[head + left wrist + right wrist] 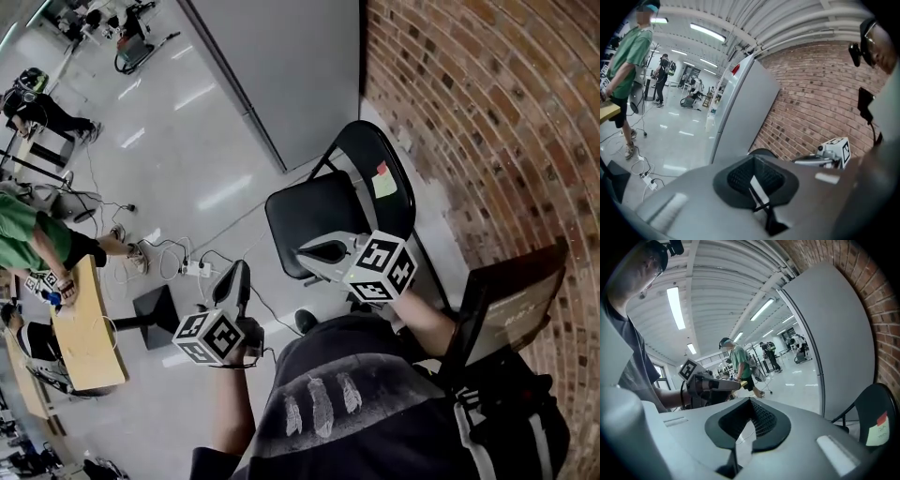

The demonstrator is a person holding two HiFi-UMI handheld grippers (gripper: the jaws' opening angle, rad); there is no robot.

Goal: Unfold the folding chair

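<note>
The black folding chair [314, 225] stands opened out by the brick wall, seat flat and the round backrest [380, 164] upright, with a yellow and red sticker [384, 180] on it. My right gripper [307, 249] hangs just over the seat's near edge, shut and holding nothing. My left gripper [238, 270] is to the left of the chair, over the floor, also shut and empty. In the right gripper view the shut jaws [743, 425] point past the backrest [876, 411] at the lower right. From the left gripper [759, 187], the right gripper [806, 161] shows at the right.
A brick wall [487, 122] runs along the right and a grey partition [281, 66] stands behind the chair. A power strip with cables [192, 269] and a black stand base [155, 309] lie on the floor. A person in green [37, 239] stands at a wooden table [84, 337].
</note>
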